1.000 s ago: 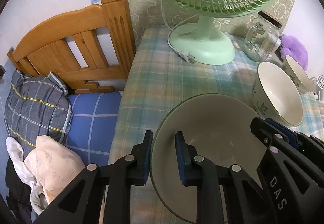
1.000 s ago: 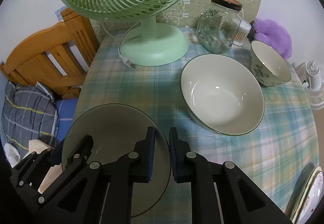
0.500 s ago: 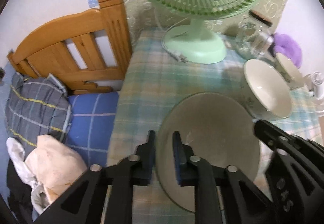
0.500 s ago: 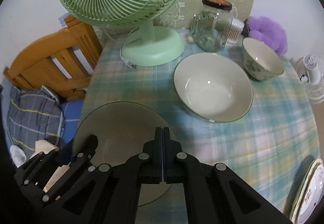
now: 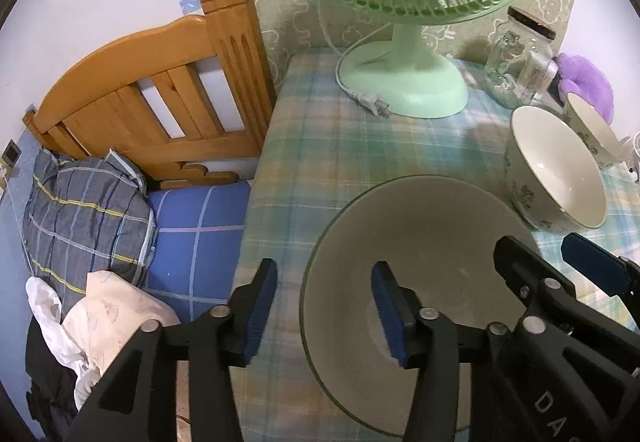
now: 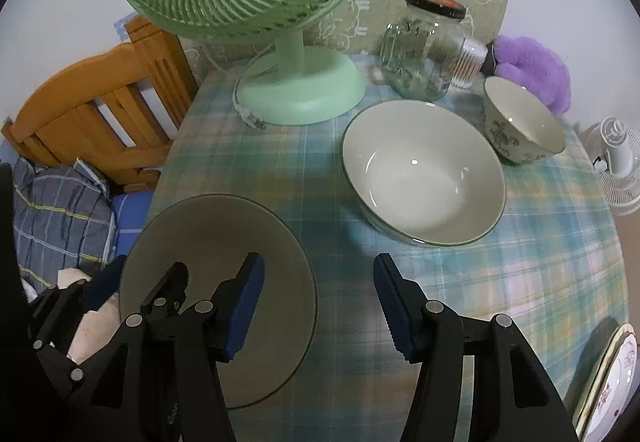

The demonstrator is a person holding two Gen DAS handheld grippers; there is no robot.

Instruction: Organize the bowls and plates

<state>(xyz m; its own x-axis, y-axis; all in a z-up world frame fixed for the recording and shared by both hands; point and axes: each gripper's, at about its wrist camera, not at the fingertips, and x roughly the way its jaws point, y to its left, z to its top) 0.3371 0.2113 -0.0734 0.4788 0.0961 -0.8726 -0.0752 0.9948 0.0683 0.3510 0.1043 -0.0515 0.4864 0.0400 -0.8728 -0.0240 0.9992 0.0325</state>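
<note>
A round, pale grey-green ceramic plate [image 6: 208, 274] lies flat on the pastel plaid tablecloth [image 6: 520, 262] at the table's near left corner, beside a wooden bed headboard [image 5: 160, 94]. The left gripper [image 5: 324, 316], black with blue ribbed pads, straddles the plate's left rim; its jaws have just been opening, and the pads stand clear of the rim on both sides. The right gripper [image 6: 316, 306] sits over the plate's right edge; its jaws have also just been opening, the left pad above the plate and the right pad over bare cloth, nothing pinched. On the right gripper's body, seen from the left wrist view, white letters read "DA", the rest cut off. Beyond the plate, a large cream bowl with a thin dark rim [image 6: 424, 170] rests upright, and a smaller floral-patterned bowl [image 6: 520, 122] stands just beyond it to the right. A mint-green desk fan [image 6: 280, 2] and a clear glass jar with a dark lid [image 6: 424, 46] occupy the far side. A patterned plate's edge [image 6: 608, 374] shows at the lower right.
</note>
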